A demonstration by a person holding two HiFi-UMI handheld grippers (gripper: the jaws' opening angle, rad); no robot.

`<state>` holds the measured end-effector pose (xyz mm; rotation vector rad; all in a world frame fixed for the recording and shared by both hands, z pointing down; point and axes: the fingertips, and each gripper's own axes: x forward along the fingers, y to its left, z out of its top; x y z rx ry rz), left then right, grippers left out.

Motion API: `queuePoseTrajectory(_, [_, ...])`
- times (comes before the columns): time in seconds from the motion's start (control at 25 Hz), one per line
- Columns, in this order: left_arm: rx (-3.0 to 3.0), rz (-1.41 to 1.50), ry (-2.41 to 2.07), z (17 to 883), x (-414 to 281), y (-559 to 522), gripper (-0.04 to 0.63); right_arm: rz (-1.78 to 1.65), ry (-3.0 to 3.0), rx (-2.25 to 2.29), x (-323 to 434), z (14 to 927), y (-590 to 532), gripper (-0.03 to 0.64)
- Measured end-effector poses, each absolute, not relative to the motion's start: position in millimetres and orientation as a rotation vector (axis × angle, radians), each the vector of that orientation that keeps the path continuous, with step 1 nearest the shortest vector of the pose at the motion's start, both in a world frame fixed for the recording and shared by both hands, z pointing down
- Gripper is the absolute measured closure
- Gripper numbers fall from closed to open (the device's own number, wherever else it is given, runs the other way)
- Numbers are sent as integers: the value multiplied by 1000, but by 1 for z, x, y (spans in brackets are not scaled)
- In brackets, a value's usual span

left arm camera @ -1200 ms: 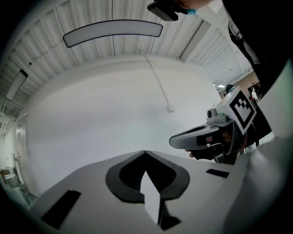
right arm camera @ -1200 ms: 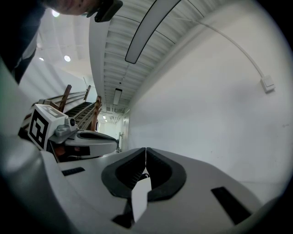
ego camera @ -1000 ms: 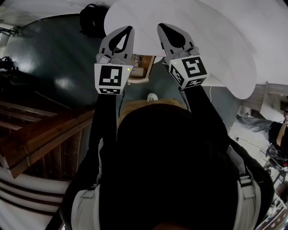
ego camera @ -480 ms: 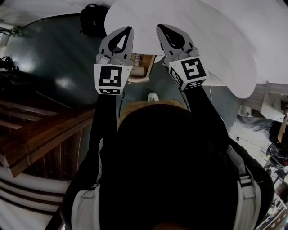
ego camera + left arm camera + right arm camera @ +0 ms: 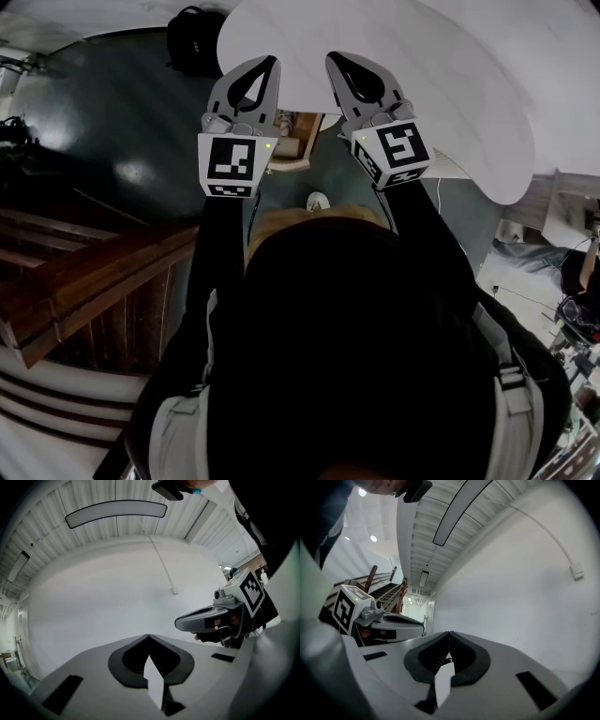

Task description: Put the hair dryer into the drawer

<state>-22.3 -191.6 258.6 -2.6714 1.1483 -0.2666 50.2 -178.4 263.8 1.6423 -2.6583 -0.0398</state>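
While the person stands facing a plain white wall (image 5: pixel 117 588), almost nothing has shifted over the last second: both hands hold the same raised, level pose as in the earlier head views, and only the background at the far right edge differs slightly.

At the far left of the head view, brown wooden stair rails (image 5: pixel 84 272) run beside a dark grey-green floor (image 5: pixel 112 122).

Next comes the grey two-jaw left gripper (image 5: pixel 262 67) with its black-and-white marker cube (image 5: pixel 234 161). Its own view shows the black-padded jaws pressed together at the tip, with only the wall beyond them.

Between the two tools, low in the head view, sits a small tan wooden shape (image 5: pixel 291 141). It is too small to tell whether it is a drawer.

To the right, the matching grey right gripper (image 5: pixel 339 66) is likewise closed tight on nothing, as its own view shows. It points at the same wall, with the left tool beside it.

No view shows the hair dryer, and neither claw carries it.

For the task this stillness settles little. The pose would suit a pause with the dryer out of sight elsewhere, or one with it already shut away in a drawer.
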Motion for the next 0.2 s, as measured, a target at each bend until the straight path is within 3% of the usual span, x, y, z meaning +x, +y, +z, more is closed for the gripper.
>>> queuePoseTrajectory(0.2, [-2669,-266,1152,259,-21,-192,580,-39,-2665,1629,50,266,-179,591])
